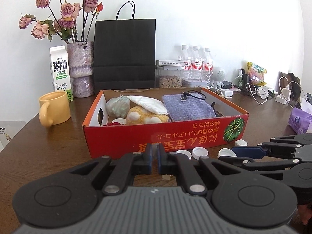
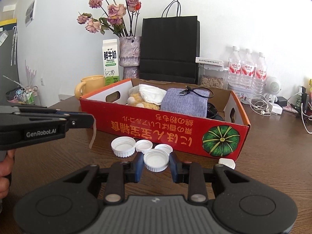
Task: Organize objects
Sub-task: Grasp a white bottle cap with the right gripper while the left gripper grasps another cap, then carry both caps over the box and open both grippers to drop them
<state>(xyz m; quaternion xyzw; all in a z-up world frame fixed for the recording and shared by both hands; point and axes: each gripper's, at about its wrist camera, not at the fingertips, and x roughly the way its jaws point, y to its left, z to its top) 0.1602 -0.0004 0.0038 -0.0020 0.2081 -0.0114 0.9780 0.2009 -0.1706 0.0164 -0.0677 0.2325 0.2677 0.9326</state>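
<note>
Caps everywhere on the worktop (image 2: pixel 263 156), and the right gripper (image 2: pixel 156 162) has one: a white bottle cap (image 2: pixel 156 159), open side up, sits squarely between its blue fingers (image 2: pixel 139 165), which are clamped on its rim. Three more loose caps (image 2: pixel 123 144) lie just beyond it, right up against the front wall of the red cardboard box (image 2: pixel 175 128). A white flip lid (image 2: pixel 227 163) rests near the box's right corner.

Over to the left gripper (image 1: pixel 155 159): fingers pressed together, and a thin pale strip (image 2: pixel 93 130) dangles from their tips in the right wrist view. What that strip is made of, hard to say.

Inside the box, a grey-blue pouch (image 1: pixel 189 107) with a black USB cable (image 1: pixel 193 95) on top, a yellow plush toy (image 1: pixel 146 116) and a white crumpled tissue (image 1: pixel 150 103). The near wall cuts off the box floor, and the right gripper hides part of the cap row in the left wrist view.
</note>
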